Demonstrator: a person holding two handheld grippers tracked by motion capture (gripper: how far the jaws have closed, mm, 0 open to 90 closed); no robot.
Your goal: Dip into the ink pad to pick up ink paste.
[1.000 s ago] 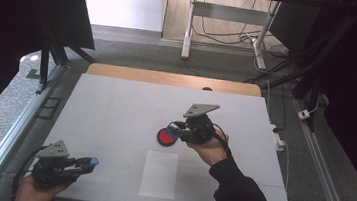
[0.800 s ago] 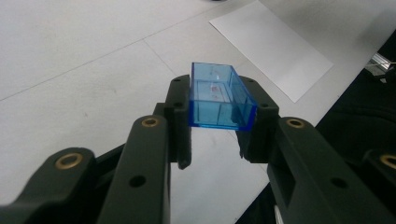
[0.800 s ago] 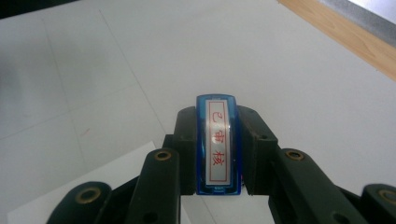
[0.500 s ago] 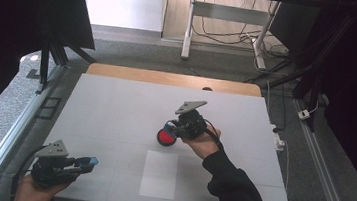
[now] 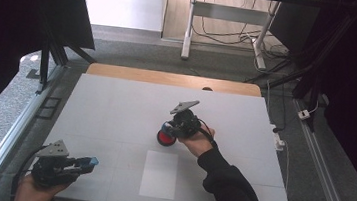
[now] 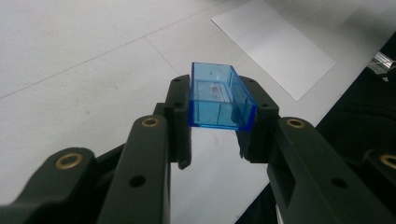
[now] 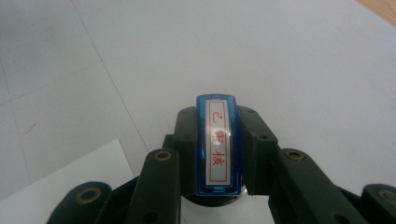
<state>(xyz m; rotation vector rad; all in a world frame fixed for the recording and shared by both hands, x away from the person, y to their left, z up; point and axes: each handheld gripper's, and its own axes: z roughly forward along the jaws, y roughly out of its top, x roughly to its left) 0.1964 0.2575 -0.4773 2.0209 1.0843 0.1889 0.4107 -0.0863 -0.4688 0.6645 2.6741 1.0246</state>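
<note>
My left gripper (image 5: 88,162) rests near the table's front left corner, shut on a clear blue plastic cap (image 6: 219,98) whose open side faces up. My right gripper (image 5: 167,128) is at mid-table, angled down and shut on a blue stamp (image 7: 218,144). A white label with red characters shows on the stamp's top. The stamp's lower end is down at a round red ink pad (image 5: 165,139); whether they touch is hidden. A white sheet of paper (image 5: 159,174) lies flat just in front of the pad.
The tabletop (image 5: 115,109) is white with faint panel seams, and a wooden strip (image 5: 144,75) runs along its far edge. Metal rails flank both sides. A dark sleeve (image 5: 236,197) reaches in from the front right. The sheet also lies beyond the cap (image 6: 273,44).
The right gripper has moved left and down with the stamp, onto the red ink pad. The left gripper has kept still with the cap.
</note>
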